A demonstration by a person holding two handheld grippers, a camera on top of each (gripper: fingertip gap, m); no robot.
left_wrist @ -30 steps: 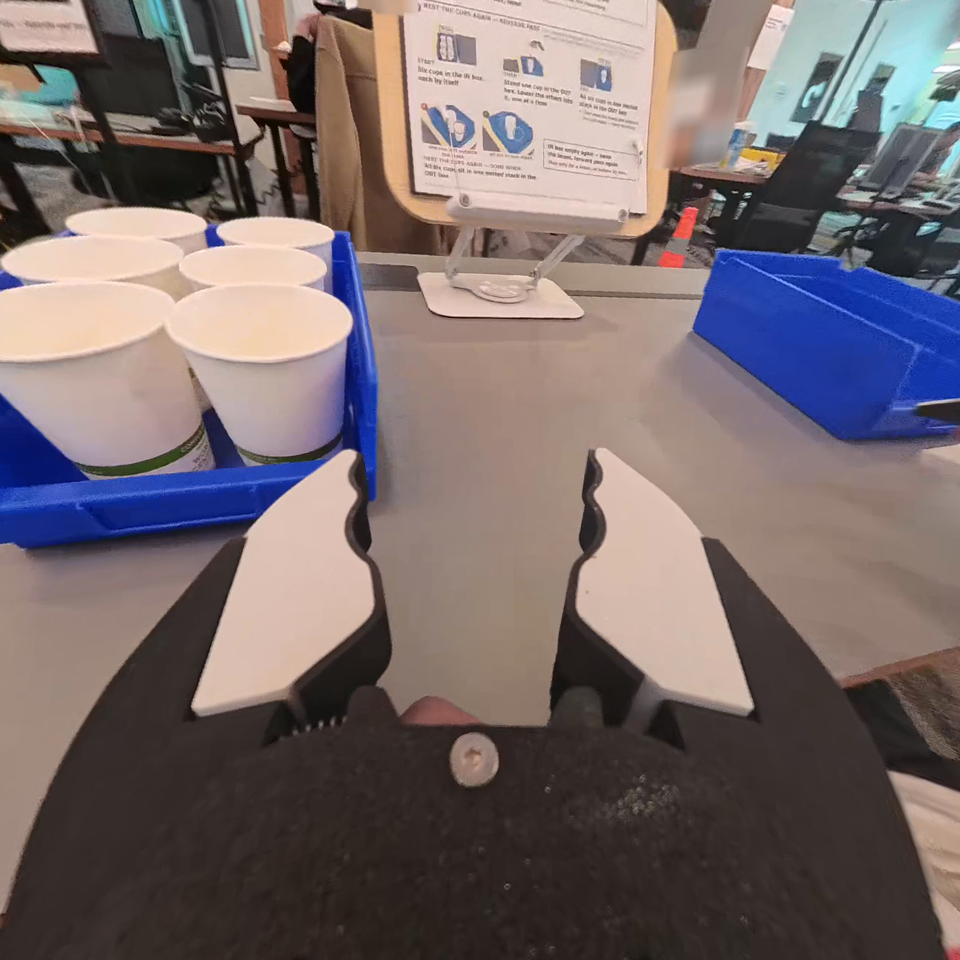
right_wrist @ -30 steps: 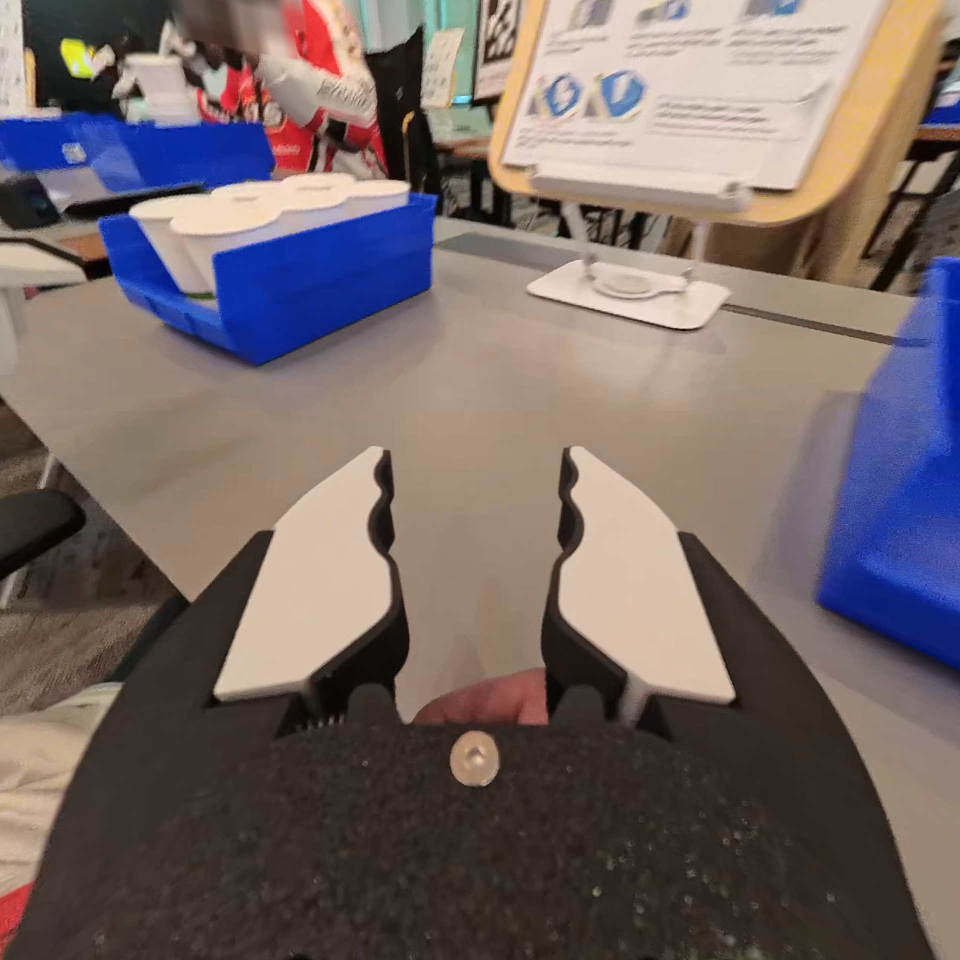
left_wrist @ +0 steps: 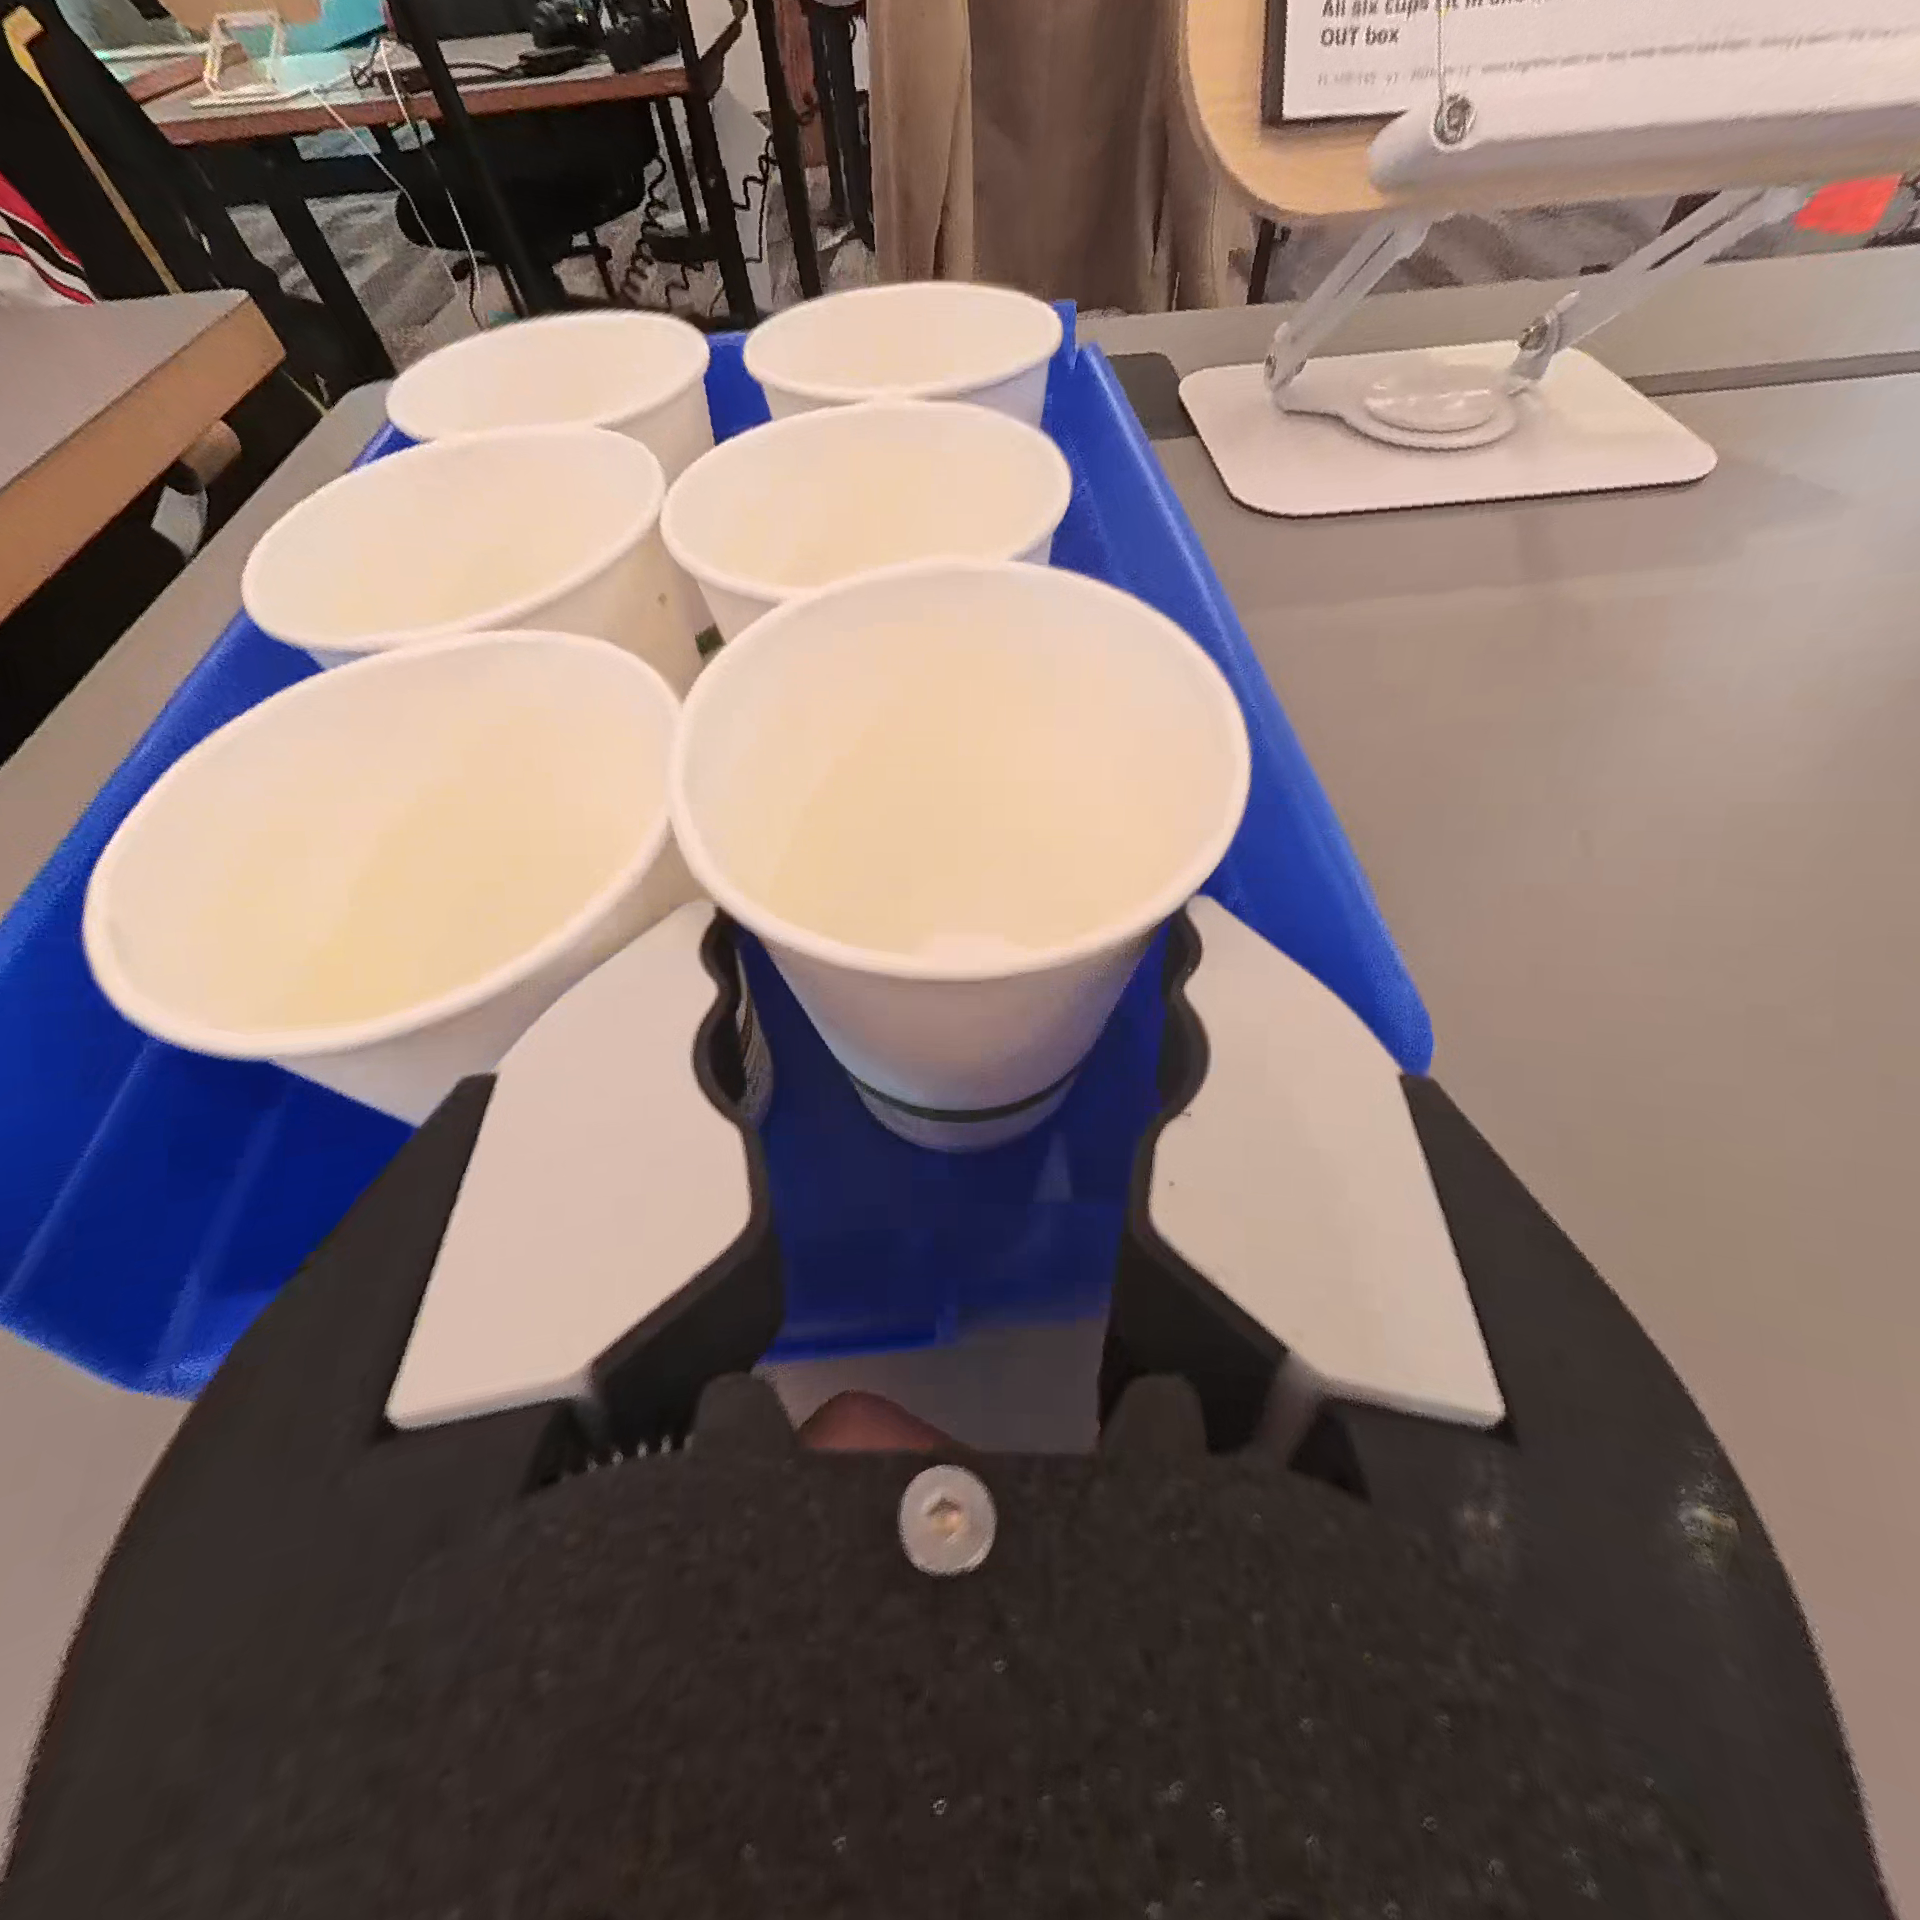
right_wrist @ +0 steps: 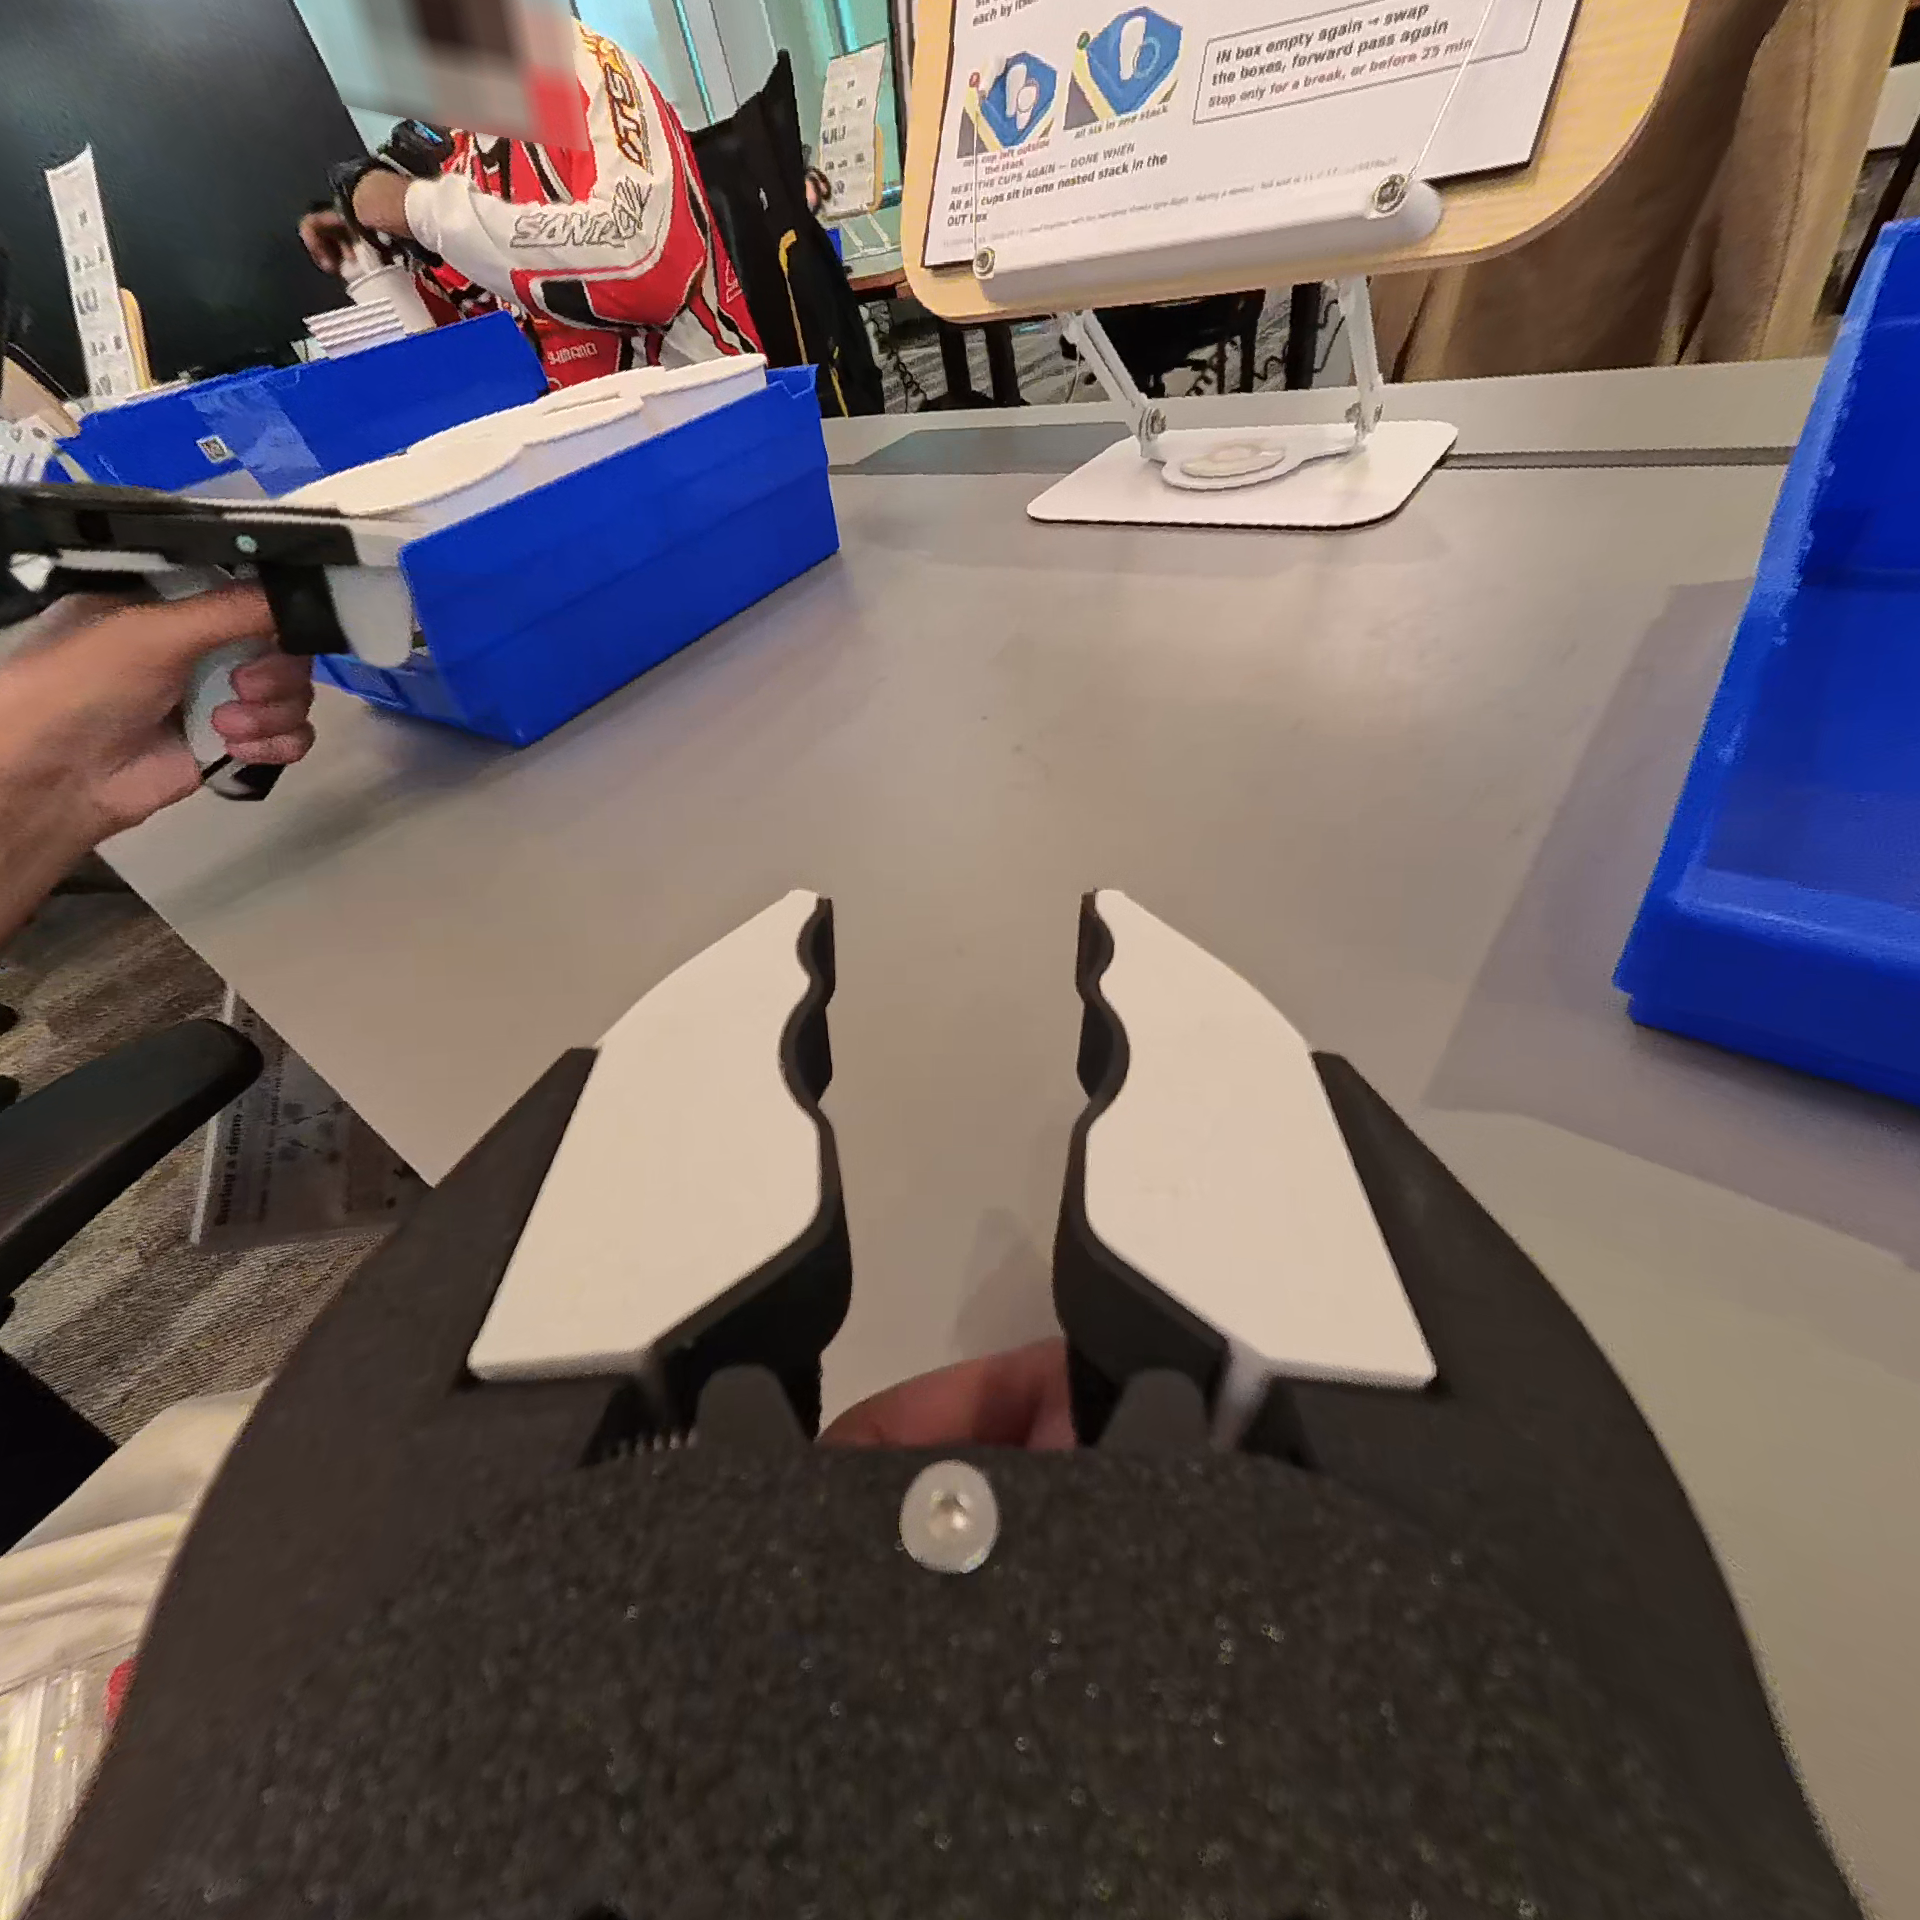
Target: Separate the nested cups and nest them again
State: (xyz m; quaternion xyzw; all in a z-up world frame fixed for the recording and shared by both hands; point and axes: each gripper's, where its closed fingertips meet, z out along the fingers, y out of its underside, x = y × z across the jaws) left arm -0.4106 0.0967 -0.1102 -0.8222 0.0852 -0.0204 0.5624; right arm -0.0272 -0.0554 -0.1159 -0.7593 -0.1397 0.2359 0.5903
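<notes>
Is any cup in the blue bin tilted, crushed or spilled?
Nothing stands out. Six white paper cups stand upright and empty in the blue bin, in two rows, rims round and undented. The left gripper is open around the nearest right cup, which looks undeformed.

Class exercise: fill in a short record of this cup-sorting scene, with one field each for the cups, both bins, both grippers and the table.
cups: six white paper cups standing separately, upright in two rows of three
nearest cup: between the open fingers of the left gripper; contact cannot be told
cup bin: blue, on the left of the table
second blue bin: at the right, no cups visible in it
right gripper: open, empty, over the grey table
</notes>
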